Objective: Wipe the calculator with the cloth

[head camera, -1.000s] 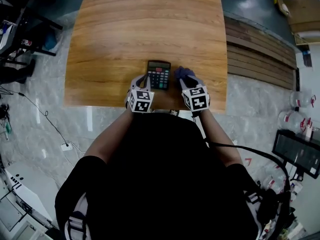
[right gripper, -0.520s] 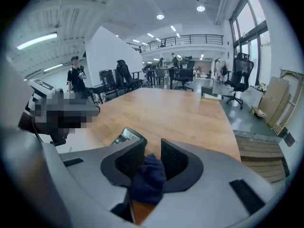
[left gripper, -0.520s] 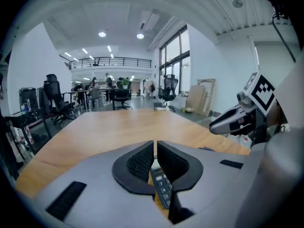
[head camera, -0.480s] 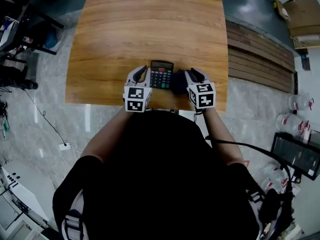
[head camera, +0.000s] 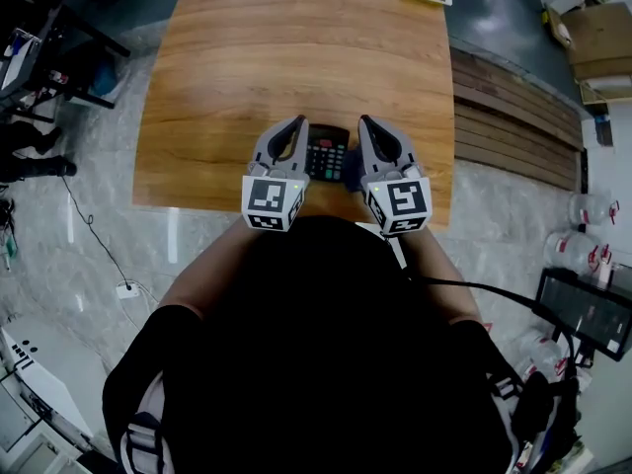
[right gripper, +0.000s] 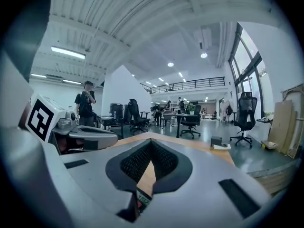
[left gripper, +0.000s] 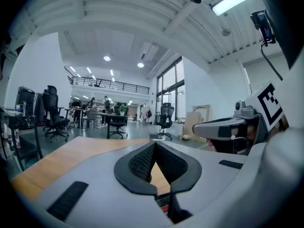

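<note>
You hold the left gripper (head camera: 295, 123), jaws just closed together on nothing, and the right gripper (head camera: 366, 122), jaws together and empty, above the black push-button calculator (head camera: 327, 152) and the crumpled dark-blue cloth (head camera: 351, 173) just beside it on the wooden table (head camera: 247, 57), so no wiping is under way.

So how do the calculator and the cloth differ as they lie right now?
The calculator is black and flat, with rows of keys; the cloth is dark blue and bunched. The calculator shows between the left gripper and the right gripper; the cloth, just right of it, is largely hidden by the right gripper. Both lie on the wooden table, neither held.
</note>
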Motion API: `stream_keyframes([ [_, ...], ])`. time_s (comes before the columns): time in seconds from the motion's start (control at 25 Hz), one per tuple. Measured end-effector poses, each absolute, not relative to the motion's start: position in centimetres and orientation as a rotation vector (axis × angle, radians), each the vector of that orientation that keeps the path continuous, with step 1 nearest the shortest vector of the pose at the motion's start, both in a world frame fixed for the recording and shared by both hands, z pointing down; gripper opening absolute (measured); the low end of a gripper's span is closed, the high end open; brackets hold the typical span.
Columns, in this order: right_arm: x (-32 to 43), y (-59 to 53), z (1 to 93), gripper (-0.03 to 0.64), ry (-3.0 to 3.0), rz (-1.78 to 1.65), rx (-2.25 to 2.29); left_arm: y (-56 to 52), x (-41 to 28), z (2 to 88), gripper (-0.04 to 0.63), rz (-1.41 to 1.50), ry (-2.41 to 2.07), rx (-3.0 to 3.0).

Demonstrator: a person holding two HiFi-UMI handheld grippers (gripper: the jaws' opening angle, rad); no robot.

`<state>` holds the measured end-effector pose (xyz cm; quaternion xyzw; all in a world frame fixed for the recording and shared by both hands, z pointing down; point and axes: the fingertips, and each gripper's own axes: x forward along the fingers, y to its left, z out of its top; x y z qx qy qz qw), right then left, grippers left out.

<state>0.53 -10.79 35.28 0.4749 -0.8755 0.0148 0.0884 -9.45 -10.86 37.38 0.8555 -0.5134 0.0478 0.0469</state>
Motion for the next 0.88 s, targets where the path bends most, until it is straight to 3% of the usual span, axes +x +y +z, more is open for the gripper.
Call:
stream_keyframes([
  [0.88, -0.9, -12.0, 36.5, 0.015, -2.625, 0.074, 1.417, -12.7, -9.4, 37.4, 0.008, 0.106, -1.578, 2.582],
])
